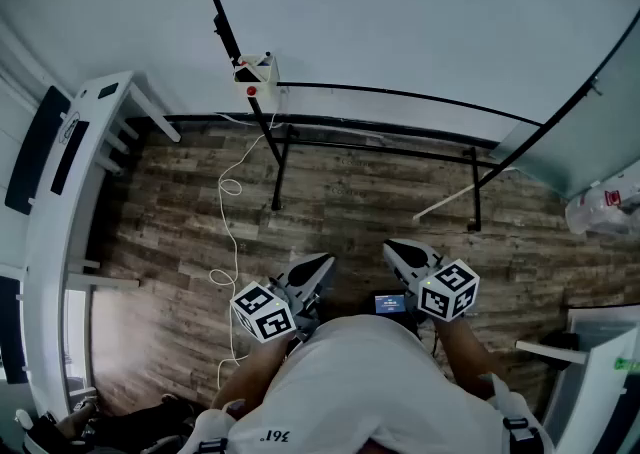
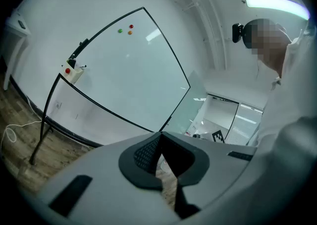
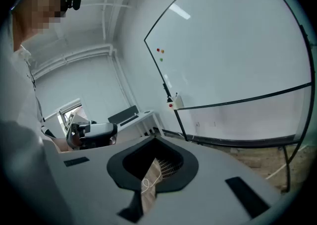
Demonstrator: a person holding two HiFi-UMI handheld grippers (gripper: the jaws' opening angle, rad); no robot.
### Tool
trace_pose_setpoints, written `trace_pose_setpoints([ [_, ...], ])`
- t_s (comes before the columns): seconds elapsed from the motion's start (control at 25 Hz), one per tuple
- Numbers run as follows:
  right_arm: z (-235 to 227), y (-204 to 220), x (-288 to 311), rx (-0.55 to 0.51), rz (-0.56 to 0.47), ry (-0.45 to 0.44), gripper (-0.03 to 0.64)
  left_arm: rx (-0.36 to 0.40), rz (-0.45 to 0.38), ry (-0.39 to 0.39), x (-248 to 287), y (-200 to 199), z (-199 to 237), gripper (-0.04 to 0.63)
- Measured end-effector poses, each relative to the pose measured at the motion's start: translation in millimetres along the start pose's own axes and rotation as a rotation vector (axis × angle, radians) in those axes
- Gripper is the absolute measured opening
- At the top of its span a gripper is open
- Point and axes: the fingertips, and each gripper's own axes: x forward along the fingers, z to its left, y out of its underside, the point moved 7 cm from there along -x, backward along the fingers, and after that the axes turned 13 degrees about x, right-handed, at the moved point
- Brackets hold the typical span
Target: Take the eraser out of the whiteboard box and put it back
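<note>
The whiteboard had a smooth, glossy white face, edged by a thin black frame that looked like metal. The floor showed matt, weathered wood-grain planks. The left gripper and right gripper wore smooth matt grey plastic shells, and the left's black pads were finely ribbed. The whiteboard box looked like white plastic. The person's shirt was white cloth.

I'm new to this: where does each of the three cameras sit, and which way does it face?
Head view: on the person's head, looking steeply down at floor, whiteboard and its box; shows shirt, left claw, right claw.
Left gripper view: on the left claw, looking along its shut jaws toward the whiteboard; shirt at right.
Right gripper view: on the right claw, likewise toward the whiteboard, jaws shut; shirt at left.
Shared: all three show the whiteboard and box.
</note>
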Motion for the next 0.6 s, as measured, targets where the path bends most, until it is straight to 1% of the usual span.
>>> trace_pose_setpoints([
  [0.08,-1,1,-2,-0.006,0.004,0.003,0.025,0.006,-0.007,0.016,0,0,-3,0.005],
  [0.2,-3,1,-2,-0.017,0.010,0.008,0.025,-0.004,-0.009,0.006,1,1,-2,0.005],
  [0.44,-11,-1,-3,-0.045,0.028,0.004,0.025,-0.006,-0.013,0.023,12,9,-7,0.005],
  [0.6,-19,-7,-5,-0.022,0.014,-0.012,0.026,-0.027,-0.015,-0.012,18,9,-11,0.005],
])
